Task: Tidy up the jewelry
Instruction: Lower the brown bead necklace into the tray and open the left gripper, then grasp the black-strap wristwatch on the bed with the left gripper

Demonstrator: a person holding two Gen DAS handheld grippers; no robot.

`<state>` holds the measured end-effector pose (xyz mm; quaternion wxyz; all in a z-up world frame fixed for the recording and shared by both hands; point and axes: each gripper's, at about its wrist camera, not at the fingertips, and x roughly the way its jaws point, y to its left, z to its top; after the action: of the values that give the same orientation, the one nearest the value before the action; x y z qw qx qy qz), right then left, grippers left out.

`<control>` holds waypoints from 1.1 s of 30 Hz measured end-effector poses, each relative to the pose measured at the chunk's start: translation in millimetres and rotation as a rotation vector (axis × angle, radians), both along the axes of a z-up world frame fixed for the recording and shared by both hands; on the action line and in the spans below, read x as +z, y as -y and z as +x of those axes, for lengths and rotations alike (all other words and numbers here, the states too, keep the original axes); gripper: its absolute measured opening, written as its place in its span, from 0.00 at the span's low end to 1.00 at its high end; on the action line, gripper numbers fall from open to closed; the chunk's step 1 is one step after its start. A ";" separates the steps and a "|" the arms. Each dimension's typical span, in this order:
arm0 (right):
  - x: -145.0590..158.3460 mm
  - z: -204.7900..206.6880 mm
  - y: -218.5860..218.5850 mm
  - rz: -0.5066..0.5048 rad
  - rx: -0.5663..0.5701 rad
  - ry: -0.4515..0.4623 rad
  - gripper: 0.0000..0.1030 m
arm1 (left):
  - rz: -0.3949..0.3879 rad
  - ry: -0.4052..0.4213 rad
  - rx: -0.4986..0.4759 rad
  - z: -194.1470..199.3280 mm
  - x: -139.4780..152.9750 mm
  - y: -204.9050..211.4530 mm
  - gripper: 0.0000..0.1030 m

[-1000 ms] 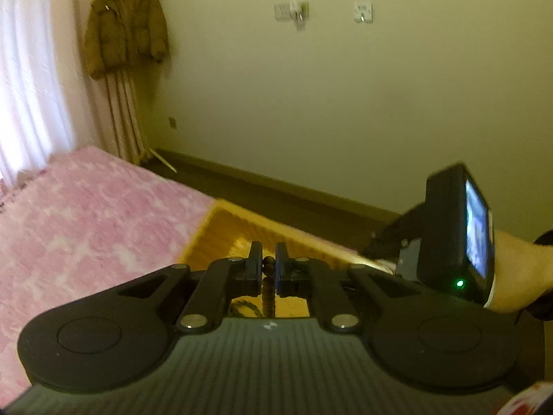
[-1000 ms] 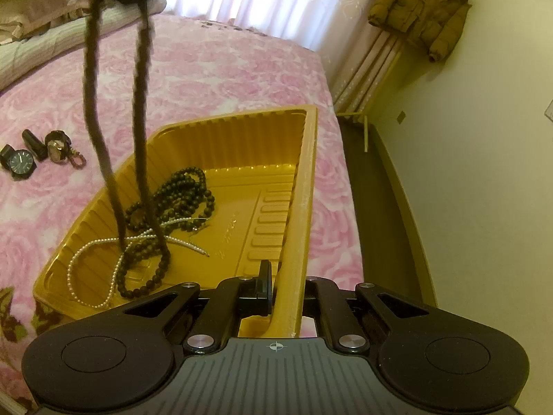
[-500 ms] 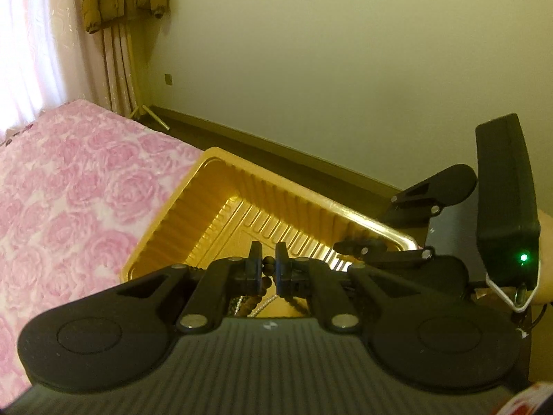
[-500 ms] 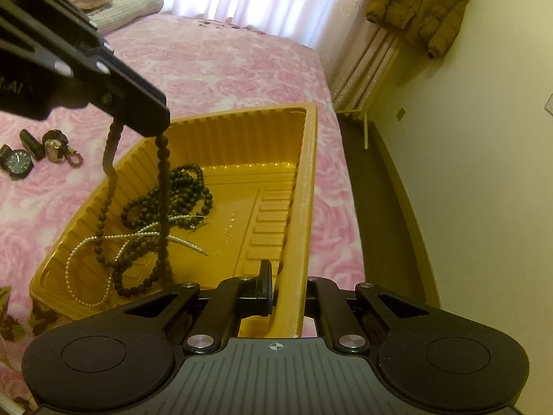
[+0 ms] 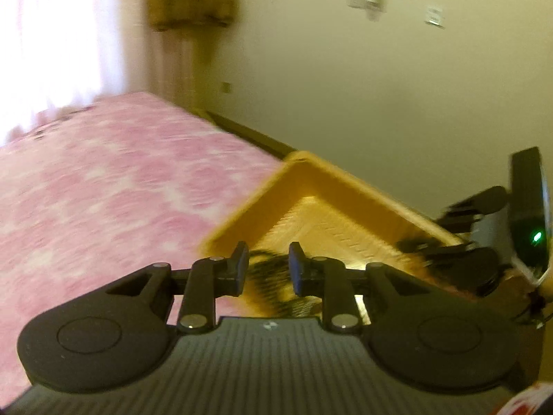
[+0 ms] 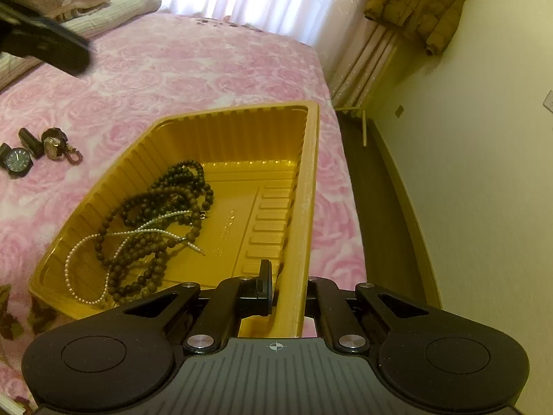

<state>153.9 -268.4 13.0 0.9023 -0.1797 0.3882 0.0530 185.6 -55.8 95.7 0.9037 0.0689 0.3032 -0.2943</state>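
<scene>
A gold plastic tray (image 6: 307,159) lies on the pink bed. In it lie dark wooden bead necklaces (image 6: 162,207) and a white pearl necklace (image 6: 79,256). My right gripper (image 6: 288,288) is shut on the tray's right wall near its front corner. My left gripper (image 5: 266,268) is open and empty above the tray (image 5: 311,173), with blurred beads (image 5: 273,276) showing between its fingers. In the right wrist view the left gripper's finger (image 6: 58,48) is at the upper left, away from the tray.
A black wristwatch (image 6: 17,162), a small dark cylinder (image 6: 31,141) and a small watch with a chain (image 6: 55,143) lie on the pink bedspread (image 6: 193,69) left of the tray. Pillows are at the far left. A brown jacket (image 6: 418,7) hangs by the curtain.
My left gripper opened and let go of the dark bead necklace, which now lies in the tray. The left gripper then rose and moved left. The right gripper kept still.
</scene>
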 end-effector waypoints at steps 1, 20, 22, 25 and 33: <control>0.0 0.1 0.0 -0.001 0.000 0.000 0.05 | -0.003 0.005 0.052 -2.2 -0.8 -16.4 0.22; -1.5 -0.6 -1.0 -0.014 0.000 -0.003 0.05 | 0.039 -0.052 0.519 -44.7 -72.8 -175.2 0.38; -1.7 -0.4 -1.2 -0.017 -0.001 -0.004 0.05 | 0.020 -0.064 0.522 -47.3 -84.1 -173.8 0.43; -2.6 -0.3 -2.2 -0.020 -0.002 -0.005 0.05 | -0.004 -0.076 0.533 -46.6 -102.2 -166.9 0.58; -6.6 1.0 -2.6 -0.034 -0.009 -0.014 0.05 | 0.015 -0.097 0.523 -32.6 -136.7 -155.5 0.60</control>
<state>154.9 -265.8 6.4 0.8966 -0.1930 0.3962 0.0436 153.0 99.8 -41.0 0.9329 -0.0192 0.3561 -0.0514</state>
